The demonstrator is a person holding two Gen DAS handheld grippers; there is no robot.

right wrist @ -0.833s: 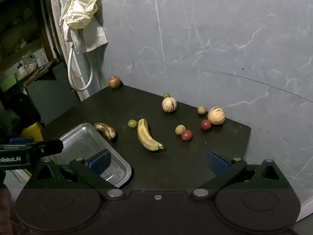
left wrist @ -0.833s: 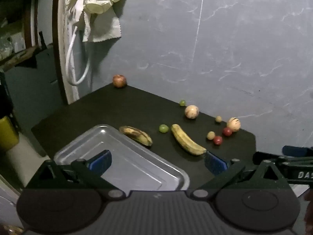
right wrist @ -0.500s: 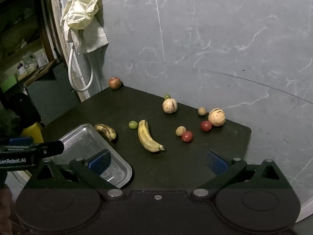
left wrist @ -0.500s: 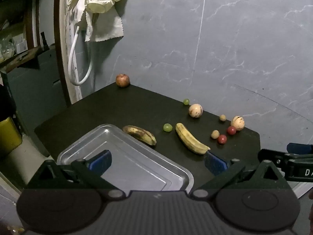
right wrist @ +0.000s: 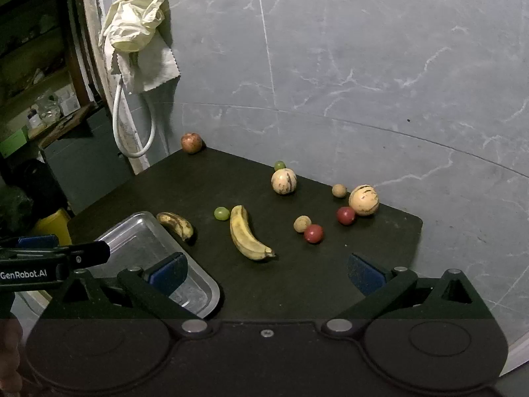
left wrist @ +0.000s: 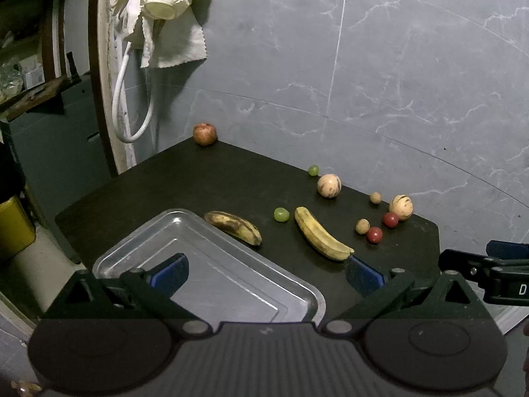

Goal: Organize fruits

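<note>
A metal tray (left wrist: 211, 274) (right wrist: 139, 241) lies empty at the near left of a black table (left wrist: 231, 182). A browned banana (left wrist: 233, 226) (right wrist: 175, 225) lies against its far rim. A yellow banana (left wrist: 320, 235) (right wrist: 246, 233), green grapes (left wrist: 281, 214), two striped round fruits (right wrist: 283, 181) (right wrist: 363, 199), red fruits (right wrist: 313, 233), small tan fruits (right wrist: 302, 223) and an apple (left wrist: 205, 134) are spread over the table. My left gripper (left wrist: 264, 273) is open above the tray. My right gripper (right wrist: 266, 271) is open over the table's near edge. Both are empty.
A grey marble wall (left wrist: 363, 66) stands behind the table. A cloth (right wrist: 135, 36) and a white hose (right wrist: 132, 125) hang at the left. A yellow container (left wrist: 13, 228) sits low beside the table on the left.
Both grippers have drawn back and risen slightly, so the table and fruits sit a little lower and farther in view. The fruits have not moved.
</note>
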